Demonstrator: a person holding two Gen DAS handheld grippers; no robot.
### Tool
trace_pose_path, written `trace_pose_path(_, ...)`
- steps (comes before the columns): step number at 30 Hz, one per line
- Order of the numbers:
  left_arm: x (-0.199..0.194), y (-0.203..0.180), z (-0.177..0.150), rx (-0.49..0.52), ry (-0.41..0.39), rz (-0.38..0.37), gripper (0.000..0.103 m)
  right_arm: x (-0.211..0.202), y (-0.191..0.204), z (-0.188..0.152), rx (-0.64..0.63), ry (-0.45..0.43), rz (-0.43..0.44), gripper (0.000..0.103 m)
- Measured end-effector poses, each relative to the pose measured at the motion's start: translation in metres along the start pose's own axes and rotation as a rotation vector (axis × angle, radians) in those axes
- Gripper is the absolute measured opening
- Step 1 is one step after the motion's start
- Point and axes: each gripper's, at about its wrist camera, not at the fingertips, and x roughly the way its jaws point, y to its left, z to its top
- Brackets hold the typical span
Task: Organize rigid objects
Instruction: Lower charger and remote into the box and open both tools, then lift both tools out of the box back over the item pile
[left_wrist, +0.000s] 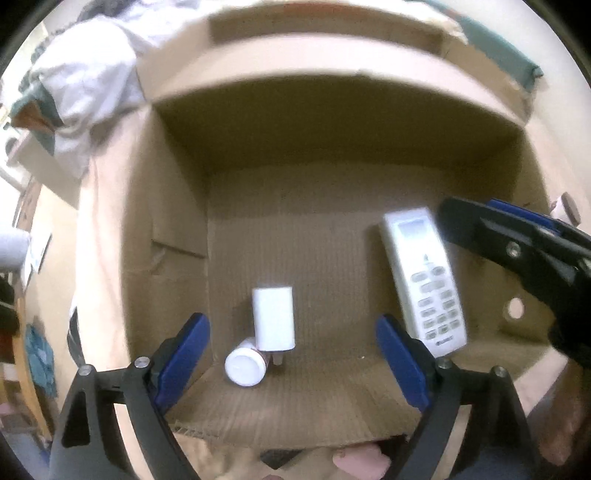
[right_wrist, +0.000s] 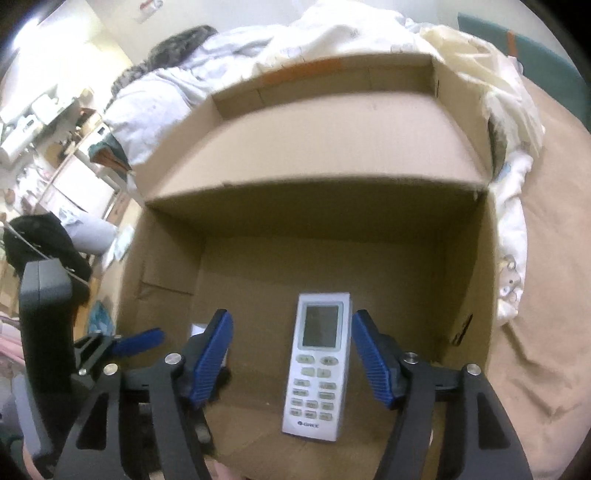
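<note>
Cardboard box (left_wrist: 177, 206) floor holds all items. Remote control (right_wrist: 317, 363) lies flat, face up; white charger block (left_wrist: 274, 318) and white bottle (left_wrist: 245, 365) touch, well apart from it. Left gripper (left_wrist: 291, 354) fingers spread, empty. Right gripper (right_wrist: 291, 360) fingers spread astride the remote, not touching.

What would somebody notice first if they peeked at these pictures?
Probably the big brown cardboard box, open on top and filling both views. On its floor a white remote control with grey buttons lies flat towards the right, and near the left a white plug-in charger block lies beside a small white-capped bottle tipped on its side. The blue-padded left gripper and right gripper hover open above them, holding nothing.
</note>
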Motion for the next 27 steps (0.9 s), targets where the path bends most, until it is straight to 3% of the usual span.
trace_pose_path(3,-0.01,0.002,0.001,-0.006,-0.021,-0.004,0.091,-0.006,-0.002,0.002,0.02,-0.021,0.015,0.083)
trace_pose_path(6,-0.015,0.01,0.004,-0.026,-0.033,0.003,0.091,-0.012,-0.002,0.003,0.036,-0.043,0.036,0.103)
trace_pose_path(20,-0.055,0.034,0.005,-0.084,-0.082,0.021,0.091,-0.046,-0.003,-0.002,0.062,-0.151,0.007,0.103)
trace_pose_path(27,-0.091,0.049,-0.017,-0.123,-0.091,0.003,0.091,-0.086,0.012,-0.016,0.017,-0.255,0.016,0.103)
